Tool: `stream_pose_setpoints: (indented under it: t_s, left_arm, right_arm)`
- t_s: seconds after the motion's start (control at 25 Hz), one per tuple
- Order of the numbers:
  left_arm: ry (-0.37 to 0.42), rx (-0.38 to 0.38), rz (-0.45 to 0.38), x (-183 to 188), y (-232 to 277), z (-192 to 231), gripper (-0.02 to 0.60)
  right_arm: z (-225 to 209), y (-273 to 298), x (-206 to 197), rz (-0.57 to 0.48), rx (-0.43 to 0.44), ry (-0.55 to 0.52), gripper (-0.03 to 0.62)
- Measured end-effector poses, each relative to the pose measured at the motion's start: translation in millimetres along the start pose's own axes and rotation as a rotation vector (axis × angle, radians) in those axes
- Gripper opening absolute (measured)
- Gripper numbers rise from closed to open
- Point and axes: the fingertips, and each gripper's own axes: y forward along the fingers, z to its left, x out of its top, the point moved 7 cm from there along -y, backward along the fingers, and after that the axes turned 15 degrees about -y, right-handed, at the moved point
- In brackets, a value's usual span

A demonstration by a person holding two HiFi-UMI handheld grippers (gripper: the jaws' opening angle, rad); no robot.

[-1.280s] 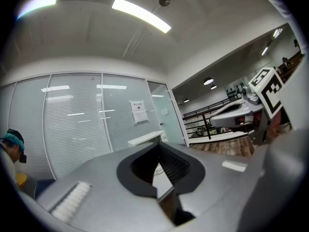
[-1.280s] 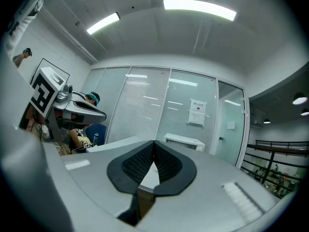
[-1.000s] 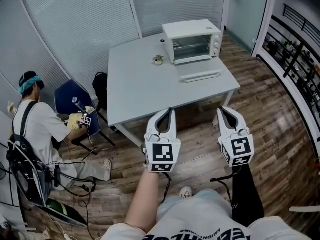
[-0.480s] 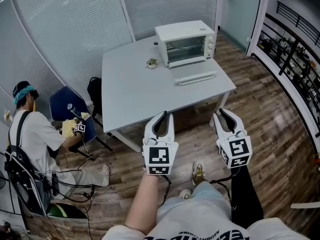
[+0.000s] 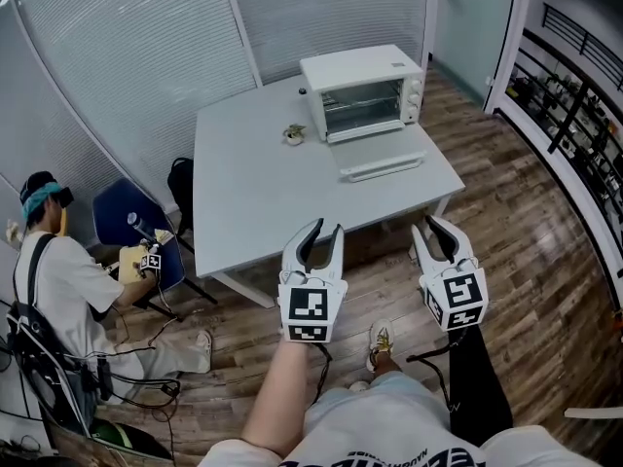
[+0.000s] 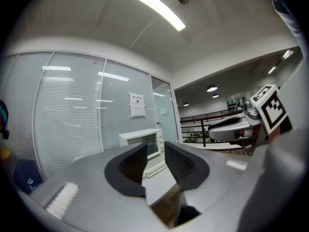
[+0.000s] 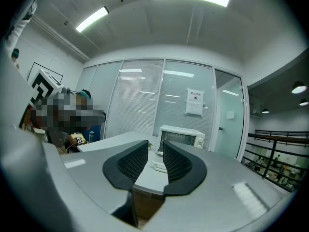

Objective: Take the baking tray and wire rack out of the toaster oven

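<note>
Nothing removed yet; the toaster oven (image 5: 362,84), upper centre on the tabletop (image 5: 263,188), presumably holds tray and rack; left hand-held gripper (image 5: 326,230) and right hand-held gripper (image 5: 428,224), lower centre, have just been opening, empty, well short.

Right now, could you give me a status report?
Left gripper, right gripper just opening, empty, short of table. Oven door down, nothing out. Small object beside oven.

So the toaster oven (image 5: 362,93) sits on the bench (image 5: 263,188) up near its 1 o'clock corner, with its door (image 5: 382,154) dropped flat at the oven's 6. A small item (image 5: 293,134) sits on the bench at the oven's 9. Off the bench's 6 o'clock edge, the left gripper (image 5: 326,230) is at 9 of the right gripper (image 5: 428,224). A seated person (image 5: 58,280) is out at the bench's 8, with a chair (image 5: 125,217) in between.
</note>
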Motion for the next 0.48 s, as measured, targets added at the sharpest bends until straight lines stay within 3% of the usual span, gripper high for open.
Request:
stream_pose_setpoints:
  t_s: [0.48]
  left_arm:
    - [-0.01,0.024,0.007,3.6,120.3,29.1,0.135]
  right_arm:
    - [-70.0,109.7,-32.6,-0.001,0.031,0.019,0.077]
